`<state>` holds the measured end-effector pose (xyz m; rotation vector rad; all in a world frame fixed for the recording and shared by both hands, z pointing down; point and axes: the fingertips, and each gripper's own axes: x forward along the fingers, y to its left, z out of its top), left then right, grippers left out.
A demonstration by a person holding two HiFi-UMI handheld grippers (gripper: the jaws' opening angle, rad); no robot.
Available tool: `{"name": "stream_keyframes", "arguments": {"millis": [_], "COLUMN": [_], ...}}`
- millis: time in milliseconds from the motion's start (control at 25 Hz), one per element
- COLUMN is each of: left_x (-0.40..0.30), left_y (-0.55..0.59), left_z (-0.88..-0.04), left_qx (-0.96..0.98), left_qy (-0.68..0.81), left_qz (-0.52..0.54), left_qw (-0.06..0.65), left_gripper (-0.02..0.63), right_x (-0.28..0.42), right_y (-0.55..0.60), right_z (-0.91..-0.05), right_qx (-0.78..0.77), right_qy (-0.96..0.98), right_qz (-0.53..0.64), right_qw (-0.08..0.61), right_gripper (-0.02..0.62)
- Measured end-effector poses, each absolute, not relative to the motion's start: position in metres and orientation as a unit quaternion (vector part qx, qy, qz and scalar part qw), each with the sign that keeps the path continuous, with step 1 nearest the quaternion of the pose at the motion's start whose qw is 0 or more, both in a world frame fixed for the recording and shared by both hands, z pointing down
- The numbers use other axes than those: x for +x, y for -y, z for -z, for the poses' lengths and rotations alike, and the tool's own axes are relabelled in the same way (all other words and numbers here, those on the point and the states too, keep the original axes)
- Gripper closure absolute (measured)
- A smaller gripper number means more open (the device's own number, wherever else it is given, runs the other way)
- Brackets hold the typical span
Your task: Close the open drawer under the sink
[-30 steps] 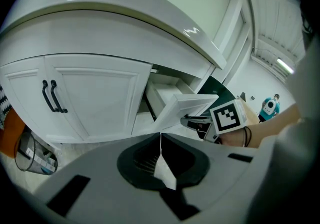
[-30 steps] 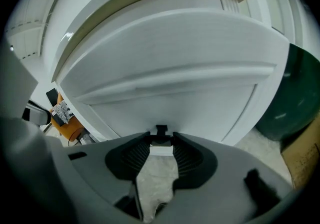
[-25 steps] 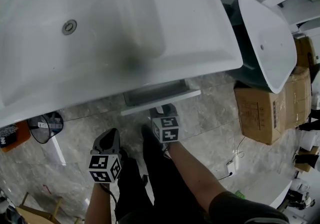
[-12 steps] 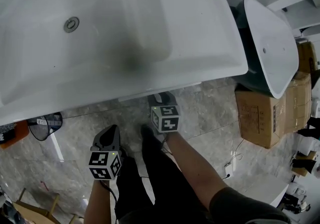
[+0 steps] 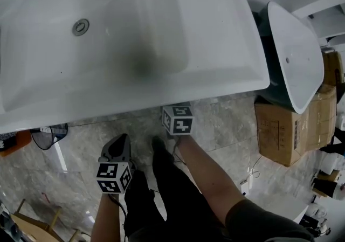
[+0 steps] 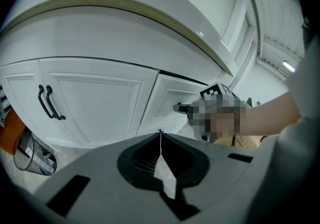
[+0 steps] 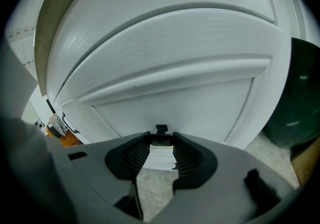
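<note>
The white sink [image 5: 135,47] fills the head view from above, and its front rim hides the drawer. In the left gripper view the drawer front [image 6: 167,99] lies about level with the cabinet face. My right gripper [image 6: 192,110] sits at its black handle [image 6: 180,109]. Only that gripper's marker cube [image 5: 178,119] shows below the sink rim. In the right gripper view the right gripper [image 7: 161,139] is open, its tips at the handle [image 7: 161,129] on the drawer front [image 7: 180,101]. My left gripper [image 5: 117,148] hangs lower left, over the floor. Its jaws [image 6: 160,133] are shut on nothing.
Left of the drawer are two cabinet doors with black handles [image 6: 47,103]. A wire bin [image 5: 49,136] stands on the floor by the cabinet. A second basin [image 5: 294,57] on a dark stand and cardboard boxes [image 5: 285,128] are at the right. The person's legs [image 5: 172,181] stand below.
The drawer front, which stuck out from under the sink rim, has slid in out of sight. My right gripper went with it toward the cabinet. The left gripper stayed put.
</note>
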<state>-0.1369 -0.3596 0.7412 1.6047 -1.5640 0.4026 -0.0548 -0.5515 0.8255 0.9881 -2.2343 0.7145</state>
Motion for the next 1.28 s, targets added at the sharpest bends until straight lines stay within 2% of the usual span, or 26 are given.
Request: {"name": "stream_keyframes", "arguments": {"millis": [280, 480, 680, 840, 1280], "left_x": [-0.144, -0.156, -0.175, -0.189, -0.221], "left_y": [0.356, 0.352, 0.339, 0.315, 0.230], "left_z": [-0.733, -0.719, -0.691, -0.664, -0.562], "left_qx": [0.618, 0.605, 0.606, 0.613, 0.693], "left_qy": [0.648, 0.665, 0.674, 0.672, 0.625], "left_qz": [-0.145, -0.132, -0.118, -0.109, -0.109], "left_qw": [0.421, 0.418, 0.405, 0.400, 0.343], "left_gripper": [0.591, 0.591, 0.591, 0.591, 0.591], "right_x": [-0.057, -0.057, -0.050, -0.044, -0.051], "right_y": [0.556, 0.549, 0.520, 0.484, 0.396], "right_z": [-0.826, -0.825, -0.805, -0.769, -0.613], "right_qx": [0.375, 0.384, 0.385, 0.393, 0.445], "right_qy": [0.838, 0.815, 0.807, 0.808, 0.821], "right_qz": [-0.273, -0.330, -0.343, -0.338, -0.309], "right_qw": [0.287, 0.282, 0.289, 0.279, 0.182], "right_gripper": [0.443, 0.440, 0.417, 0.417, 0.437]}}
